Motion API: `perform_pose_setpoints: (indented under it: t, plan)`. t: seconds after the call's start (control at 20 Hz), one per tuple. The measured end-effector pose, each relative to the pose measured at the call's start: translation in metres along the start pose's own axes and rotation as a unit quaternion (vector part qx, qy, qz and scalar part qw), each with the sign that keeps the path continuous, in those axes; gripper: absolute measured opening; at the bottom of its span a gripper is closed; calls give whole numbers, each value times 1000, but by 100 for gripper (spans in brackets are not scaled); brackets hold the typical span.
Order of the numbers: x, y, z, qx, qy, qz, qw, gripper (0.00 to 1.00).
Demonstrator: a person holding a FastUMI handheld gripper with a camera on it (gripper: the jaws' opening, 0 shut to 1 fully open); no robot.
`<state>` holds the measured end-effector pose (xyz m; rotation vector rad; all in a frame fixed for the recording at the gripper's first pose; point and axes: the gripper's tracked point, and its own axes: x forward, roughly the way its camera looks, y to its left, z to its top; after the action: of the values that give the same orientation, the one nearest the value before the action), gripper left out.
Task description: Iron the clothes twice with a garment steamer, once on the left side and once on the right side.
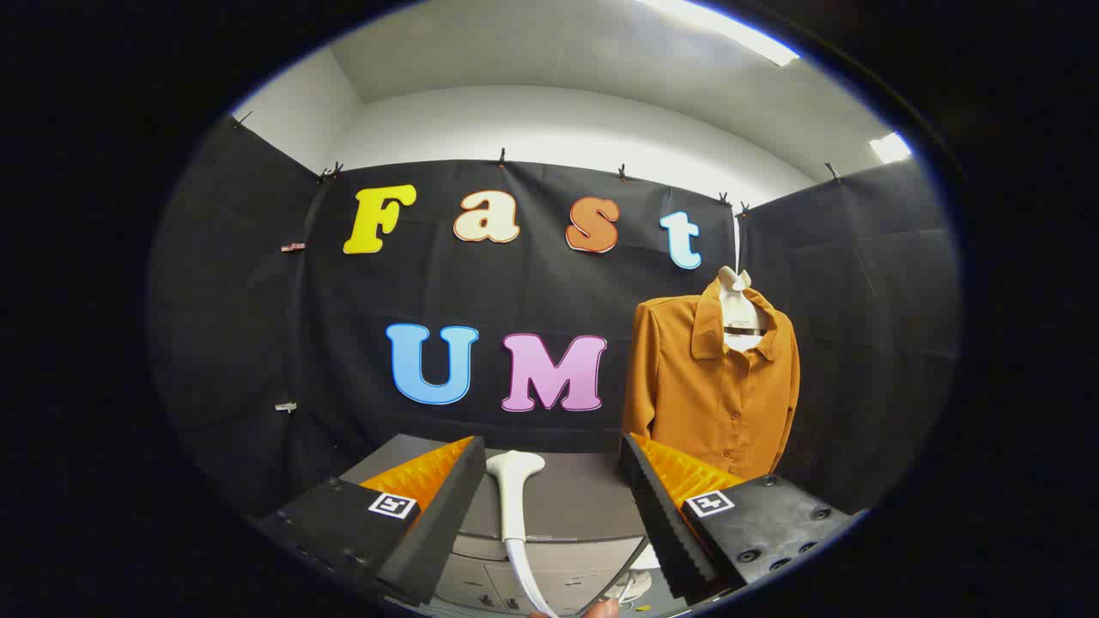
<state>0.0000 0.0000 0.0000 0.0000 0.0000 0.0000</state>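
Soft matt orange cloth button-up shirt (713,386) at two o'clock; smooth glossy white plastic steamer head (513,498) between the parted ribbed fingers (661,506); matt grey cabinet top (584,498).

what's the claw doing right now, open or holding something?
Claw: open, holding nothing. The white steamer handle stands between its fingers, touching neither; the orange shirt hangs beyond them.
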Motion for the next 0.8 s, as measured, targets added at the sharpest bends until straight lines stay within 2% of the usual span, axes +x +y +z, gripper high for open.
perform_pose_setpoints:
  t: [0.35, 0.8]
  plan:
    - [9, -20, 2, 28, -11, -38, 999, 98]
    - [11, -11, 1, 14, -2, -31, 999, 98]
